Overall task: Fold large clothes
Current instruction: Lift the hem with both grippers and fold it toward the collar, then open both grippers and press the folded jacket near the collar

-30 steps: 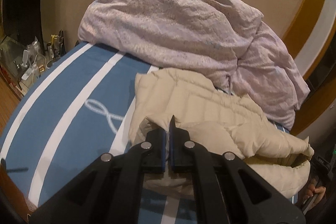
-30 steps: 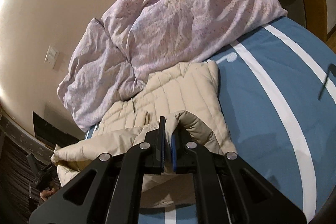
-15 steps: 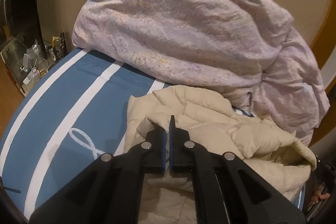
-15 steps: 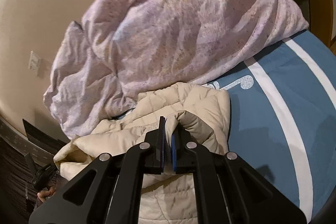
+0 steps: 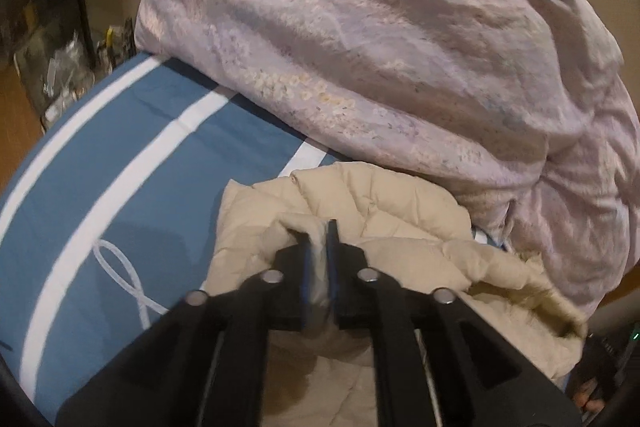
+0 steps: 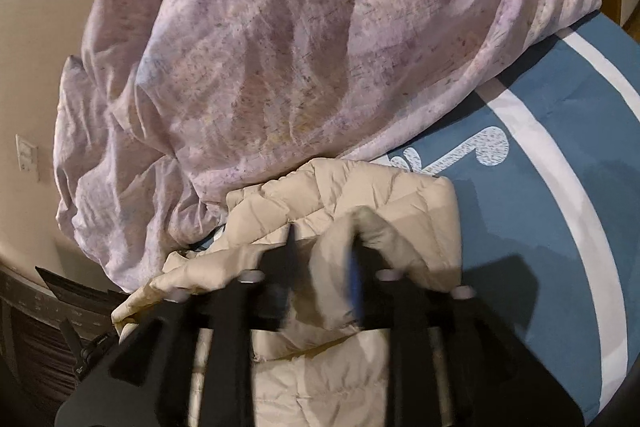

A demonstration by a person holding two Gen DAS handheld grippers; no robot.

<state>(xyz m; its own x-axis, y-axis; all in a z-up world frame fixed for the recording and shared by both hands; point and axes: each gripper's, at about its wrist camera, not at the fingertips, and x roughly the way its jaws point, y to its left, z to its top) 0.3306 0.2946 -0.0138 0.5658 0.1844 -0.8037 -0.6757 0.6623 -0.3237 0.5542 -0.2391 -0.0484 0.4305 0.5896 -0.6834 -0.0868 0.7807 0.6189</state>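
Cream quilted jacket (image 5: 380, 211) heaped on a blue bedsheet with white stripes (image 5: 120, 163), its far edge against a pale lilac duvet (image 5: 360, 47) bunched at the head of the bed.

Left gripper (image 5: 319, 227): jaws just opening, parted only slightly, a fold of jacket fabric between them; contact of the pads with the cloth not resolvable.

Right gripper (image 6: 322, 239): jaws just opening, clearly apart, a raised ridge of the jacket (image 6: 360, 195) standing in the gap; fingers (image 6: 288, 247) smeared by motion blur.

Lower part of the jacket hidden beneath both gripper bodies. Jacket's fur-trimmed edge (image 5: 532, 299) cut off toward the lower right in the left wrist view. Cluttered items (image 5: 60, 75) beyond the bed's left side too blurred to identify. Wall switch plate (image 6: 26, 157) visible at left in the right wrist view.
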